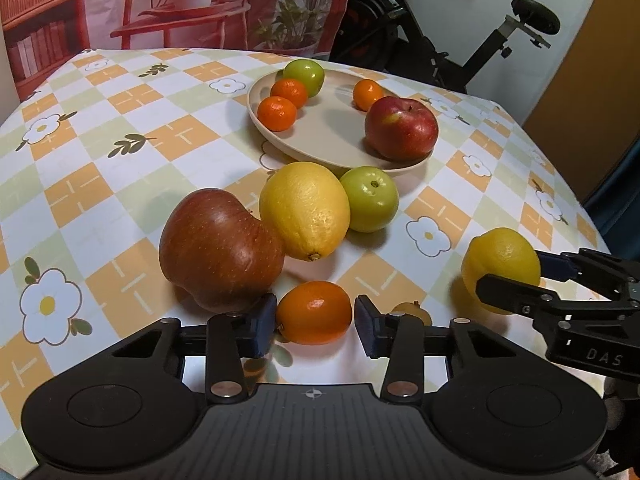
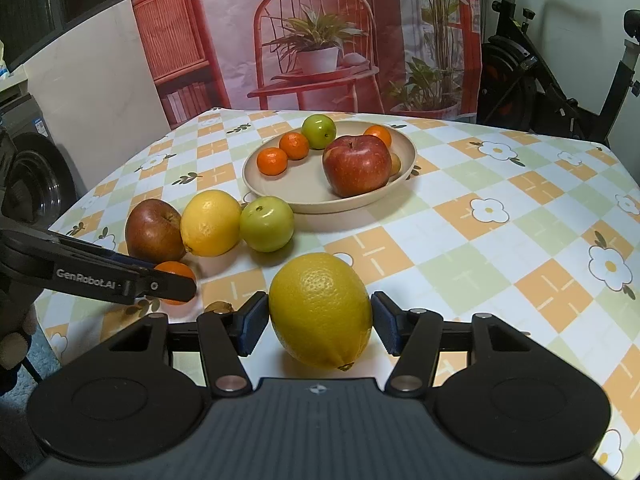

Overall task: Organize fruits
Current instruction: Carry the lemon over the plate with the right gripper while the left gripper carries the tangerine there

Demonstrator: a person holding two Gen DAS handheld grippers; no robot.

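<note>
A beige plate point(image 1: 320, 148) point(image 2: 304, 196) holds a red apple point(image 1: 401, 127) point(image 2: 357, 164), three mandarins and a green fruit point(image 1: 305, 76). On the cloth in front lie a dark red apple point(image 1: 218, 250) point(image 2: 154, 230), a lemon point(image 1: 304, 210) point(image 2: 210, 222) and a green fruit point(image 1: 370, 204) point(image 2: 267, 223). My left gripper point(image 1: 315, 326) is open around a mandarin point(image 1: 314, 312) point(image 2: 176, 274), pads just beside it. My right gripper point(image 2: 320, 324) point(image 1: 510, 272) brackets a second lemon point(image 2: 320, 310) point(image 1: 500, 266) resting on the table, pads at its sides.
A small brown fruit point(image 1: 412, 312) point(image 2: 219, 306) lies between the two grippers. The table's right and near edges are close. An exercise bike point(image 1: 460, 40) stands behind the table, a printed backdrop point(image 2: 320, 40) at the back.
</note>
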